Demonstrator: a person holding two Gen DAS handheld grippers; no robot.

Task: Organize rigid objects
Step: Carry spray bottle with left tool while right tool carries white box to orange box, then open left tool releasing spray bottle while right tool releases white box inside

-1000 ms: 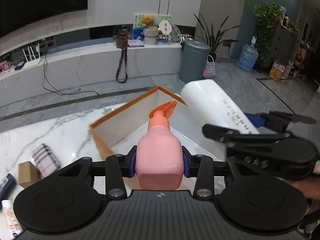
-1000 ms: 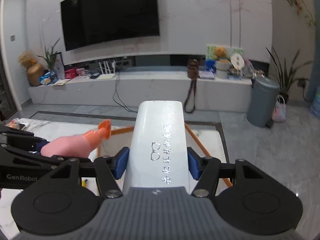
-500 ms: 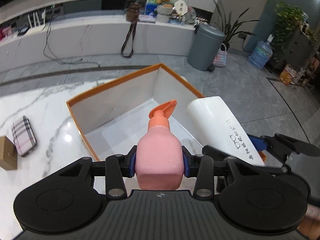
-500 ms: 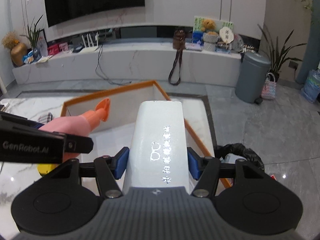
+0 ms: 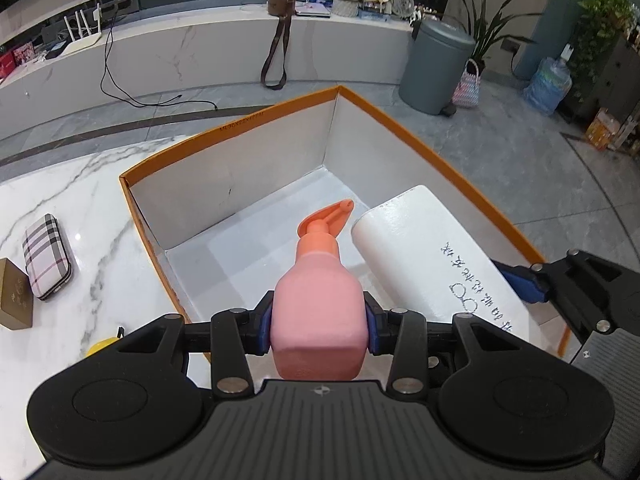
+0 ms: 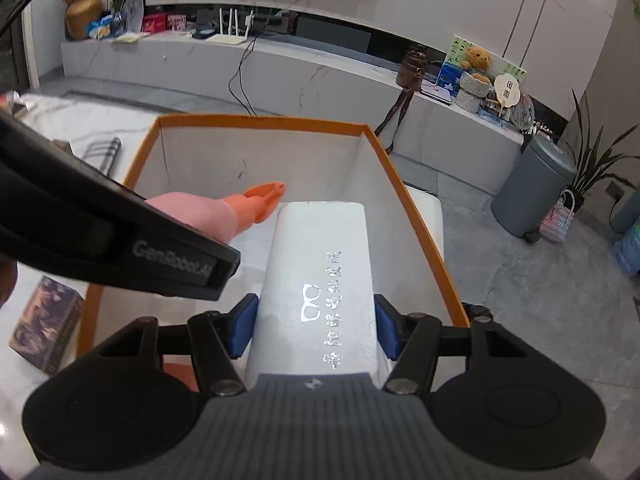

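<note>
My left gripper point(image 5: 318, 322) is shut on a pink pump bottle point(image 5: 318, 312) with an orange pump head, held over the open orange-rimmed box point(image 5: 224, 126). My right gripper point(image 6: 316, 324) is shut on a white glasses case point(image 6: 320, 276) with silver print, held beside the bottle over the same box point(image 6: 404, 200). The case also shows in the left wrist view point(image 5: 436, 252), right of the bottle. The bottle also shows in the right wrist view point(image 6: 200, 216), left of the case. The box's white inside looks bare where it shows.
A plaid case point(image 5: 47, 256) and a small brown box point(image 5: 14, 300) lie on the marble table point(image 5: 80, 184) left of the box. A yellow object point(image 5: 100, 348) peeks out by the left gripper. A dark book point(image 6: 46, 328) lies left of the box.
Both grippers have tilted down and moved forward over the box with their objects still held. The box's inside now fills more of both views.
</note>
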